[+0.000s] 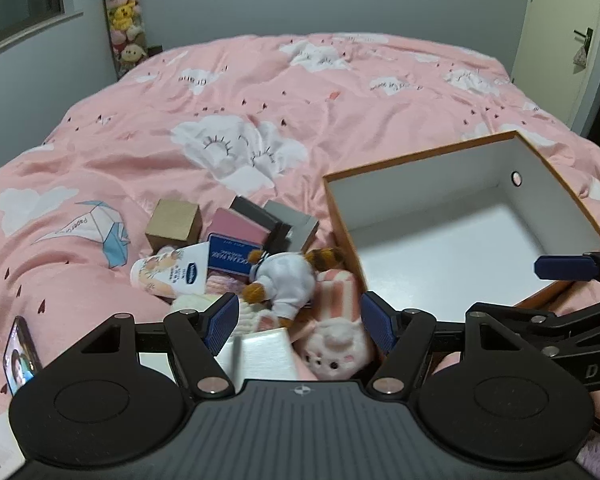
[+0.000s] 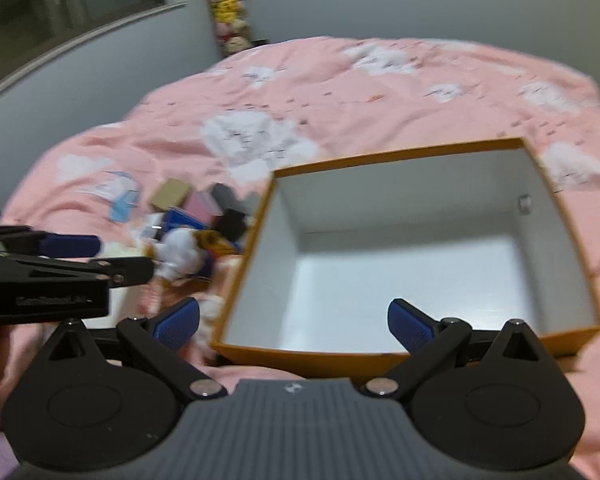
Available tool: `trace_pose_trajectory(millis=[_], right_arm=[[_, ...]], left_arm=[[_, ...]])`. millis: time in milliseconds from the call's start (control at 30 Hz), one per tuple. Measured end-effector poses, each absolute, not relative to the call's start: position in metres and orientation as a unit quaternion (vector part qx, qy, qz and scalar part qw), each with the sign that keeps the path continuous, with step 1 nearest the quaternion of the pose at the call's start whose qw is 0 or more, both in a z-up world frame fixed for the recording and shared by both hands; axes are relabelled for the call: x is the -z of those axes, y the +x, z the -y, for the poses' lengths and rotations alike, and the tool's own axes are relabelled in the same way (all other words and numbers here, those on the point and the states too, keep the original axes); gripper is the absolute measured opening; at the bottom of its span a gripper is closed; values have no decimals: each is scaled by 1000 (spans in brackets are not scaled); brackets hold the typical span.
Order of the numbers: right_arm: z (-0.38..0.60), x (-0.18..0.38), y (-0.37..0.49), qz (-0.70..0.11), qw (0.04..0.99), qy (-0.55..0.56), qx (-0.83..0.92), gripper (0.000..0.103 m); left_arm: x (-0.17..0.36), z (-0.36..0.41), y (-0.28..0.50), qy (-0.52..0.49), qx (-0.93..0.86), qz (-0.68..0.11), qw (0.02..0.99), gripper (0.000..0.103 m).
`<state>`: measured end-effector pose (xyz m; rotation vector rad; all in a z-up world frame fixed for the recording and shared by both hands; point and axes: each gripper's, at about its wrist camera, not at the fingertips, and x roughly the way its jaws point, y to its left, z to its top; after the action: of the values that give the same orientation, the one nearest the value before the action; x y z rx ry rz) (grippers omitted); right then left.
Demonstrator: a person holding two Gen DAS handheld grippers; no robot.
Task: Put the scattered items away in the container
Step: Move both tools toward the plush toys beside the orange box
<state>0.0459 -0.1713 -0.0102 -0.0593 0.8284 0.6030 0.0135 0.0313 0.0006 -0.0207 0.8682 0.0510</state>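
Observation:
An open orange box with a white inside point(image 1: 440, 240) lies on the pink bed, and it also shows in the right wrist view point(image 2: 400, 264). A pile of items lies left of it: a plush toy in a white hoodie point(image 1: 288, 280), a pink bunny plush point(image 1: 336, 340), a wooden block point(image 1: 175, 222), a pink box point(image 1: 240, 228), a grey box point(image 1: 296, 220), a tube point(image 1: 168, 274) and a white box point(image 1: 266, 350). My left gripper point(image 1: 298, 320) is open over the pile. My right gripper point(image 2: 294, 322) is open at the box's near rim, holding nothing.
A phone point(image 1: 20, 356) lies on the bed at the left. A column of plush toys point(image 1: 124, 16) hangs in the far corner. A door point(image 1: 568, 40) stands at the right. The pink duvet point(image 1: 300, 92) stretches beyond the pile.

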Motion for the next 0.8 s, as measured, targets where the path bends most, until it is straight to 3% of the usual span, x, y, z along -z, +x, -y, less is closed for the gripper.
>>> trace_pose_trajectory(millis=[133, 267, 467, 800], right_arm=[[156, 13, 50, -394, 868, -54, -298, 98], [145, 20, 62, -407, 857, -73, -306, 71], [131, 29, 88, -422, 849, -86, -307, 61], [114, 45, 122, -449, 835, -76, -309, 60]], left_arm=[[3, -42, 21, -11, -23, -434, 900, 79], [7, -52, 30, -19, -1, -451, 892, 79], [11, -53, 50, 7, 7, -455, 890, 79], [45, -45, 97, 33, 28, -512, 858, 79]])
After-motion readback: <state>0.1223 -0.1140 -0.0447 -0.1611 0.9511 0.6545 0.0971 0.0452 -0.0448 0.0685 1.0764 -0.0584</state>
